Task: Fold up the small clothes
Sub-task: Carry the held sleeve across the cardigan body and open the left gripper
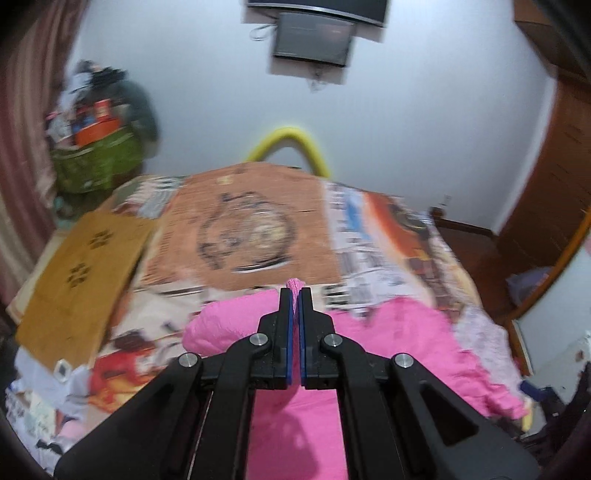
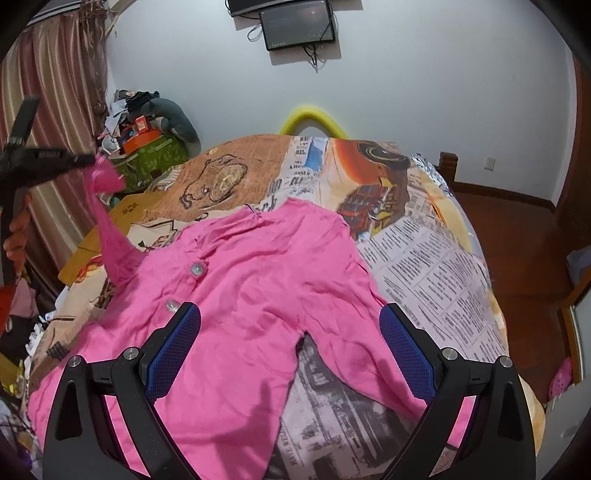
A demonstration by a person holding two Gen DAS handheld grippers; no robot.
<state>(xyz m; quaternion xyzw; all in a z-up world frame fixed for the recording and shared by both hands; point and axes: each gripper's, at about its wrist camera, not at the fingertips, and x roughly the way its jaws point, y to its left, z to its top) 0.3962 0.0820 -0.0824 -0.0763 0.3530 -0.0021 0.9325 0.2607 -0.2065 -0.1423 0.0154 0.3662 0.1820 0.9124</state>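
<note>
Bed (image 2: 424,258): pink shirt (image 2: 258,280) spread on printed bedcover, buttons up.

Left gripper (image 1: 294,295): jaws clamped on sleeve end (image 1: 294,284), lifted clear of bed. Risk: thin pinch slips, or pull drags shirt body askew.

Right gripper (image 2: 290,350): jaws wide, empty, above hem.

Right view alone shows stretched sleeve (image 2: 110,236), buttons (image 2: 196,268); left view blurred.

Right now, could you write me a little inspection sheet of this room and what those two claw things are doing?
Surface: bed with a newspaper-print cover.
Job's things: pink garment spread out, one sleeve lifted.
Clutter: cardboard sheet on the bed; heaped corner pile.
Grippers: left gripper shut on the sleeve; right gripper open above the garment.
Cables: loose wires under the wall screen.
Surroundings: striped curtain, wooden floor.
</note>
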